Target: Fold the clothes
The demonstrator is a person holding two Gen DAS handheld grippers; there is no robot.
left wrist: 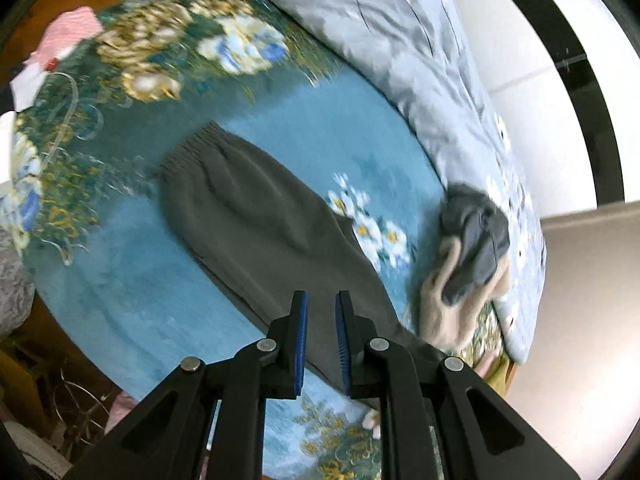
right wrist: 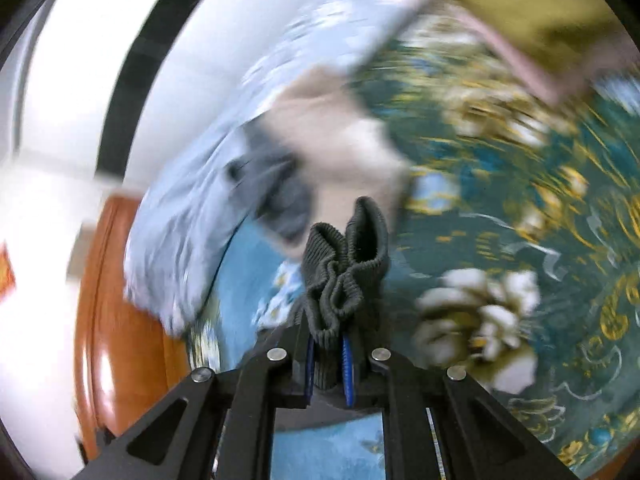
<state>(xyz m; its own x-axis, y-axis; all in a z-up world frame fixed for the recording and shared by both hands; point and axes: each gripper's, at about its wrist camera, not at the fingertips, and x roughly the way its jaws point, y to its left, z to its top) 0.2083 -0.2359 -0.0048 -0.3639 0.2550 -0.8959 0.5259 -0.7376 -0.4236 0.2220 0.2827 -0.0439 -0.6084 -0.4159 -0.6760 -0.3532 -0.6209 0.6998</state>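
Fingers of the right gripper (right wrist: pixel 327 360) were clamped on the bunched ribbed cuffs (right wrist: pixel 346 268) of one pair of dark grey sweatpants (left wrist: pixel 256 224), which lay stretched across the blue floral bedspread (left wrist: pixel 120 280), elastic waistband (left wrist: pixel 192 148) at the far end. Both blue-padded fingers of the left gripper (left wrist: pixel 321 320) stood narrowly apart above the trouser legs, holding nothing. One crumpled heap of grey and beige clothes (left wrist: pixel 468 264) sat beside the pale blue quilt (left wrist: pixel 400 40).
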